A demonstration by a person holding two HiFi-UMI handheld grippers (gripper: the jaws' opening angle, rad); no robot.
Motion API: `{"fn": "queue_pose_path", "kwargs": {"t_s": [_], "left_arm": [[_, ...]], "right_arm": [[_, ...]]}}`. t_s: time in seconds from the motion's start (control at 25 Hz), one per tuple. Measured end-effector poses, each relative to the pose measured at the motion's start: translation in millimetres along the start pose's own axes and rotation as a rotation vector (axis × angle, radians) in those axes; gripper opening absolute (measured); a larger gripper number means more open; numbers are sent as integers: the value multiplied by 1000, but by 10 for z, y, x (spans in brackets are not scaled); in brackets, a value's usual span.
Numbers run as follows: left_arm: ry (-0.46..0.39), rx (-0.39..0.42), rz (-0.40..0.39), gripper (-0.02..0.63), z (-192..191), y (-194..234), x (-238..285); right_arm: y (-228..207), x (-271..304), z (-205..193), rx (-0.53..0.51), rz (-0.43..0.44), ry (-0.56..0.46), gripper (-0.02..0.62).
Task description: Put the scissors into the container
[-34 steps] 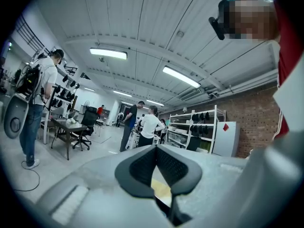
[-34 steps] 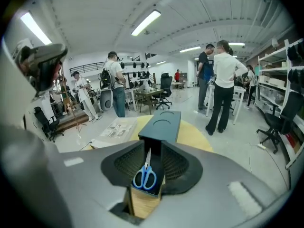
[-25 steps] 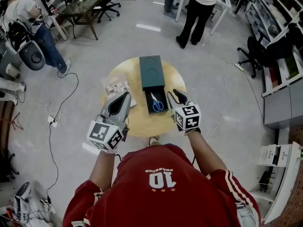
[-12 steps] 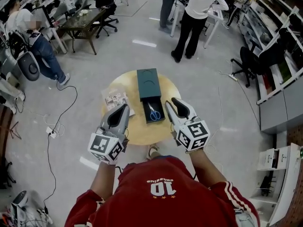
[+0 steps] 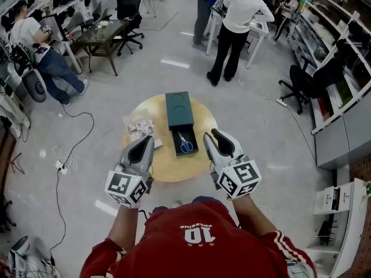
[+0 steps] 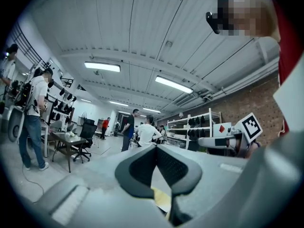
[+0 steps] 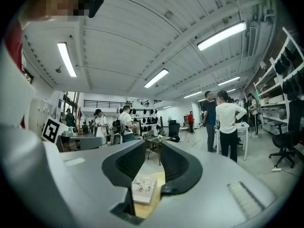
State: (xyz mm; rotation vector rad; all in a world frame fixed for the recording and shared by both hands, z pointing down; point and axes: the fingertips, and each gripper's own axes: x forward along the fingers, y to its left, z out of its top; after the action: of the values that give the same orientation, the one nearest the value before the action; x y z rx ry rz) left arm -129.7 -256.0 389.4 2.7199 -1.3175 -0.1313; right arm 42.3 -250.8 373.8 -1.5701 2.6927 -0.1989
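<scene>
Head view shows me the scissors [image 5: 185, 144] lying inside the open container [image 5: 179, 110] on the table [image 5: 168, 169], so I judge the putting-in done. My left gripper [image 5: 146, 141] is spread and empty. My right gripper [image 5: 213, 136] is empty too, jaws apart, just narrowing slightly. Nothing obvious remains.
</scene>
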Motion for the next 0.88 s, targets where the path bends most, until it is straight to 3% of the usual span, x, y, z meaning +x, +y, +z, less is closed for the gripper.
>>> {"fn": "queue_pose_path", "kwargs": {"t_s": [0.24, 0.4, 0.88], "left_arm": [[-14, 5, 18, 0, 98, -219, 45], [-40, -51, 18, 0, 142, -431, 69], [-76, -34, 68, 0, 193, -867, 12]], "right_arm": [[-90, -170, 129, -16, 28, -13, 94], [-146, -280, 161, -19, 44, -13, 87], [-220, -565, 261, -38, 101, -26, 35]]}}
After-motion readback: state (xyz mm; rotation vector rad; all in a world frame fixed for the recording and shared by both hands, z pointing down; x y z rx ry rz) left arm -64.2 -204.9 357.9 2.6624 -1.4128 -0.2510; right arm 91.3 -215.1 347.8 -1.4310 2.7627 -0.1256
